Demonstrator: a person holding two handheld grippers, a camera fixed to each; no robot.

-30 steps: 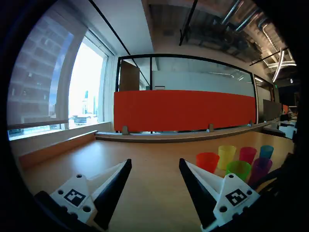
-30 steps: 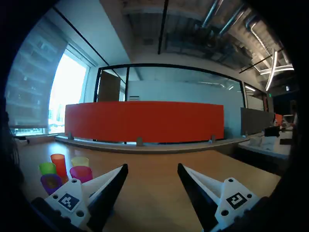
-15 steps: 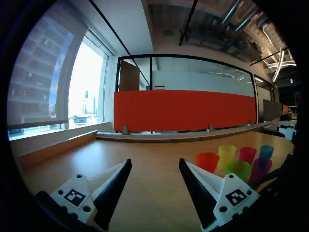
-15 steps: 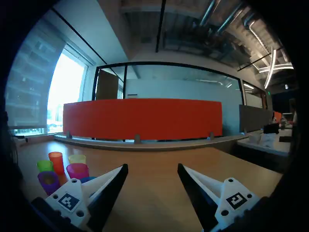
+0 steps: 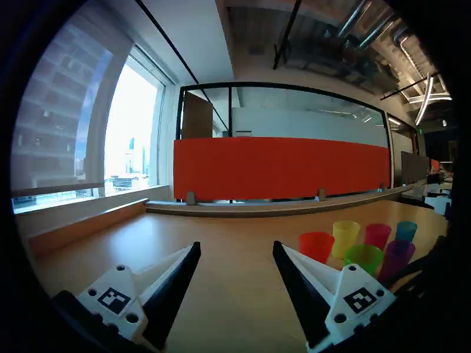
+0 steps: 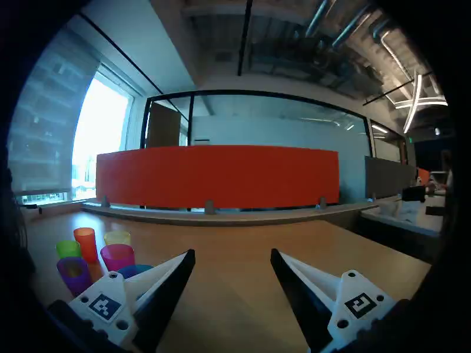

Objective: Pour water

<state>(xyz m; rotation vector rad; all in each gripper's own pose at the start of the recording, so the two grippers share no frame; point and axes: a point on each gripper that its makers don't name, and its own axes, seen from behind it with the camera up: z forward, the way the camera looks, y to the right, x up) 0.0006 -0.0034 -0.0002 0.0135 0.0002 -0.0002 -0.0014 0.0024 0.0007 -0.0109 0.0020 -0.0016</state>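
Left gripper (image 5: 236,246) kept unmoved, fingers spread apart and empty, coloured cups (image 5: 360,253) grouped on the wooden table (image 5: 235,226) to its right, right gripper (image 6: 232,253) likewise spread, blue cup (image 6: 133,271) now further revealed.

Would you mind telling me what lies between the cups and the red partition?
Bare wooden table, in the left gripper view, from cups to red partition.

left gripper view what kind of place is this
Probably an open-plan office: a long light wooden desk with an orange-red divider screen, a glass partition wall behind it, exposed ceiling pipes overhead.
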